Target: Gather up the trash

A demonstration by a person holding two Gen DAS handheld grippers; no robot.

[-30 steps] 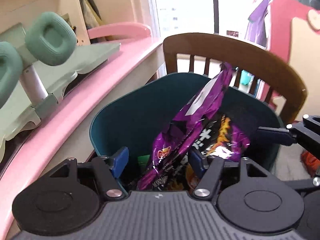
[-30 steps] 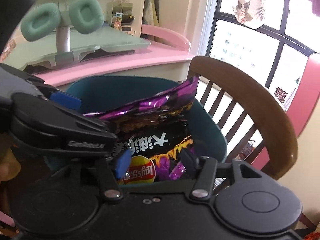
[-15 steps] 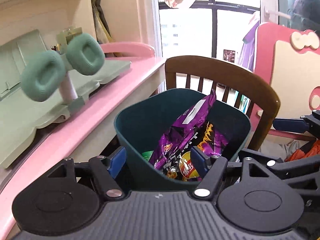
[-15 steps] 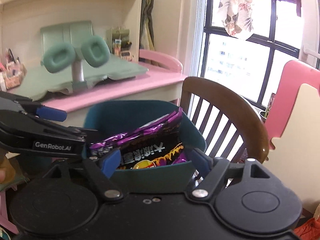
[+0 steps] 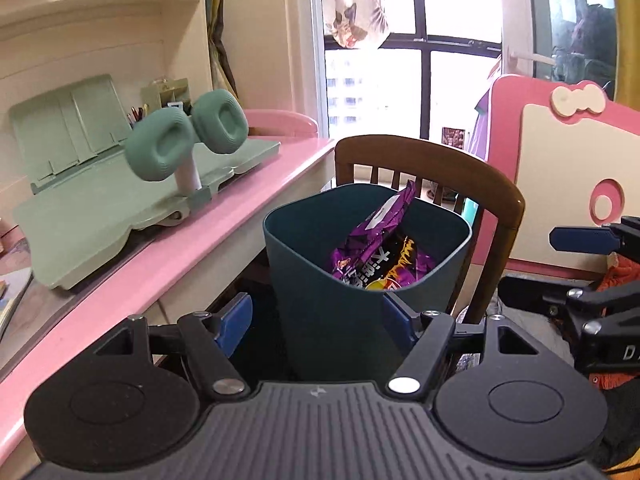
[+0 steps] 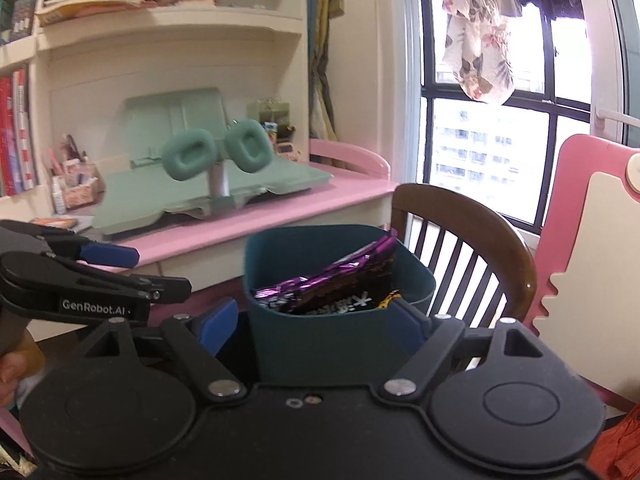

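Observation:
A dark teal trash bin stands on the floor beside the pink desk, with a purple chip bag sticking up out of it. My left gripper is open, short of the bin and above its near wall, and its pads hold nothing. In the right wrist view the same bin and chip bag lie ahead. The jaws of my right gripper are opening, and nothing is held between them. Each gripper shows at the edge of the other's view.
A brown wooden chair stands right behind the bin. The pink desk runs along the left and carries a green reading stand with two round green pads. A pink and cream board is at the right, and orange cloth lies low right.
Both grippers have drawn back and up from the bin, which now looks smaller. The chip bag stays inside the bin. The right jaws have spread wider.

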